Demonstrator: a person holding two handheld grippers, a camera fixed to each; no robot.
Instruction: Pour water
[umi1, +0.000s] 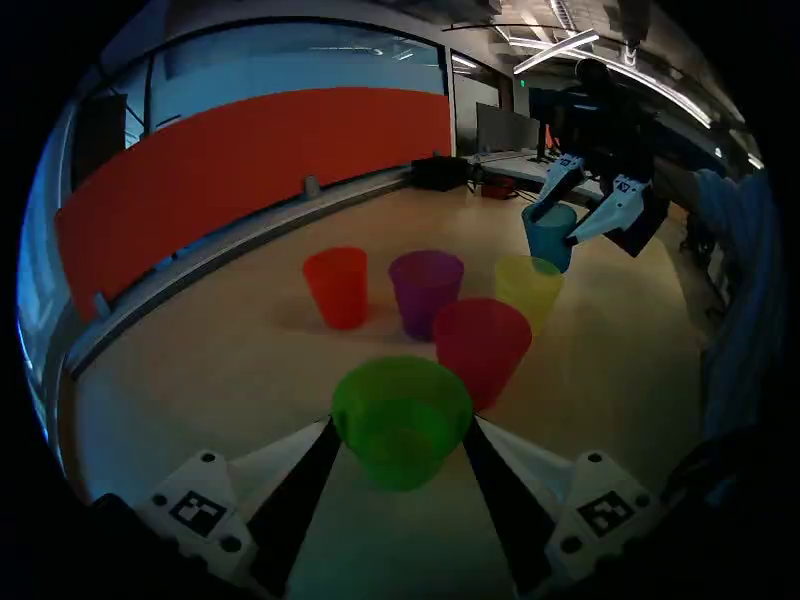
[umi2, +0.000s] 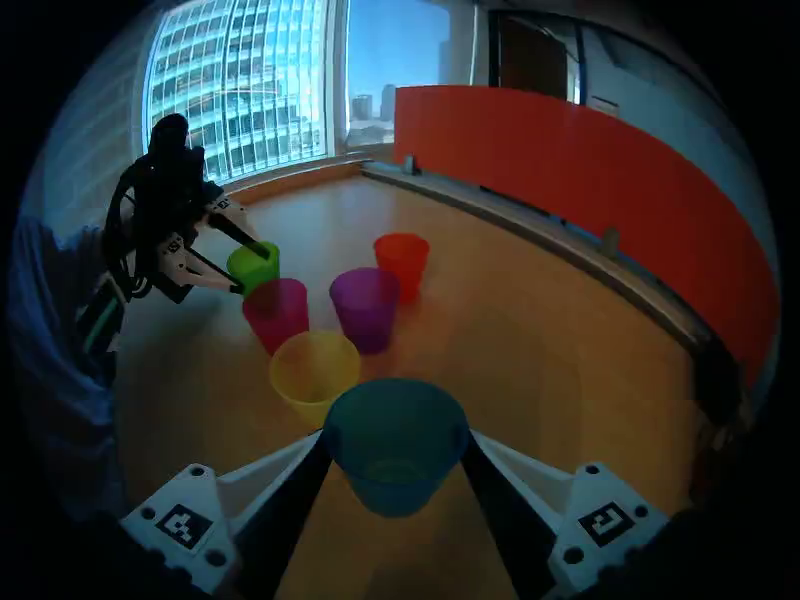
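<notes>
My left gripper (umi1: 402, 432) is shut on a green cup (umi1: 401, 418), held upright just above the wooden table (umi1: 200, 370). My right gripper (umi2: 396, 447) is shut on a blue cup (umi2: 394, 440), also upright. In the left gripper view that blue cup (umi1: 549, 235) hangs in the right gripper (umi1: 563, 215) behind a yellow cup (umi1: 527, 288). In the right gripper view the green cup (umi2: 253, 266) sits in the left gripper (umi2: 252, 268) at the far left. Between them stand a red cup (umi1: 481, 347), a purple cup (umi1: 426, 291) and an orange cup (umi1: 337, 286).
An orange wall panel (umi1: 250, 160) runs along the table's far edge behind a low ledge. A person's blue sleeve (umi1: 740, 250) shows at the right. Desks with monitors (umi1: 505, 130) stand farther back. Large windows (umi2: 240, 80) lie beyond the table in the right gripper view.
</notes>
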